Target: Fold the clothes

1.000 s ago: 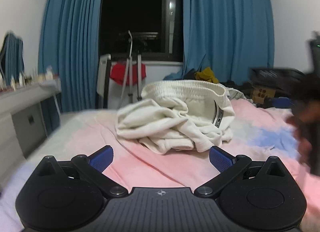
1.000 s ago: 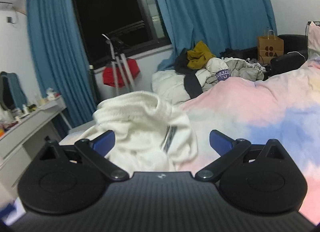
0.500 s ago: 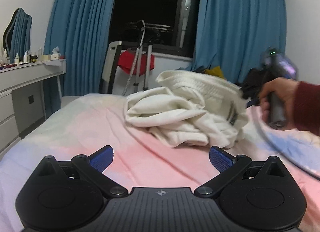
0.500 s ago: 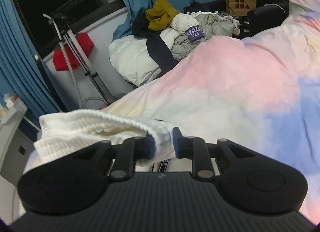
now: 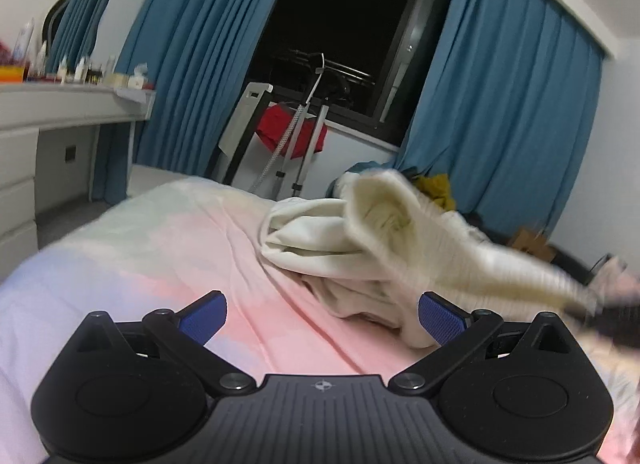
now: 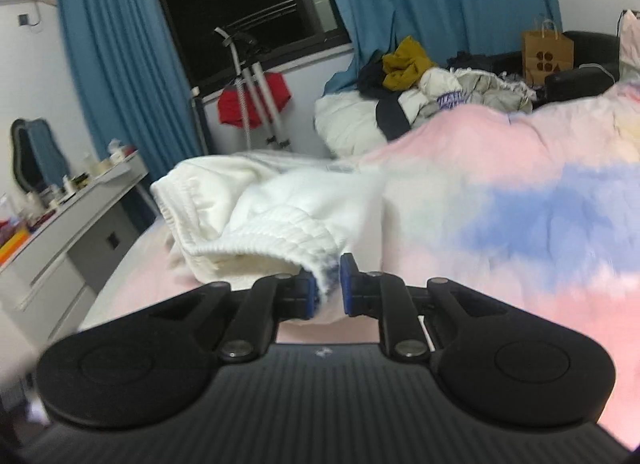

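blue curtains point(image 5: 192, 63) | white dresser point(image 5: 60, 111) | paper bag point(image 6: 547, 51) | mirror point(image 5: 76, 19)

Low wrist views toward window point(image 5: 352, 43)

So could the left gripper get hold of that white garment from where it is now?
Probably yes. The left gripper is open, and the white garment lies just ahead on the bedspread with nothing between.

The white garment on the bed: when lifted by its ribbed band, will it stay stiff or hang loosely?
The white garment will probably hang floppy: it lies crumpled in soft folds. Its ribbed band, pinched by the right gripper, likely stretches, since it looks elastic.
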